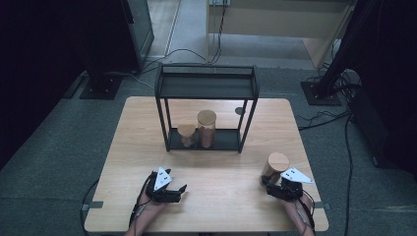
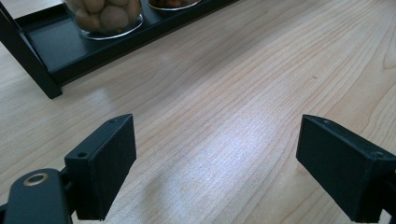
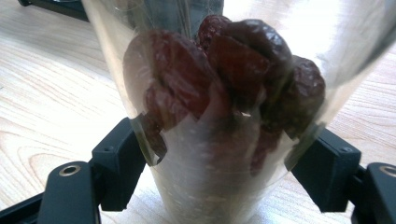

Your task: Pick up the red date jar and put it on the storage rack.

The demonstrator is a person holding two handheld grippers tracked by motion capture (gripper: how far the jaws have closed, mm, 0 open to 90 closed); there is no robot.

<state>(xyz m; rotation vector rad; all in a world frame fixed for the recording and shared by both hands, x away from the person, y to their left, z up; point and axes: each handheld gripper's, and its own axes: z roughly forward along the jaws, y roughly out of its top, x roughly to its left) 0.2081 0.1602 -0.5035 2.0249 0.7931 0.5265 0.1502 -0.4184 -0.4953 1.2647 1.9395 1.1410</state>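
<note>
Left gripper (image 1: 181, 189): rests low over the near left part of the table (image 1: 221, 211), jaws spread wide with nothing between them; the left gripper view looks along bare wood grain toward the rack's near corner.

Rack (image 1: 206, 81): black two-tier metal frame standing at mid-table, well apart from both grippers; its top shelf is bare.

Short jar (image 1: 186, 134): wooden-lidded, on the rack's lower shelf at the left; the left gripper view shows pale round nuts (image 2: 103, 14) inside the glass.

Tall jar (image 1: 206, 128): wooden-lidded, just beside the short jar on the same shelf, to its right; contents are reddish brown.

Third jar (image 1: 275, 167): clear glass with a round wooden lid, upright on the near right part of the table, off the rack and well to its right.

Contents of third jar: dark red wrinkled dried fruit (image 3: 224, 70), seen through the glass in the right gripper view.

Right gripper (image 1: 272, 186): its two black jaws flank the lower wall of the third jar, one on each side and pressed against the glass, so the jar is judged gripped near its base.

Progress: two jars are already shelved; the third appears grasped but not yet lifted, since its foot seems to sit on the wood.

Remaining: presumably to lift the third jar, carry it left and away to the rack, and set it beside the other two or on the top shelf.
</note>
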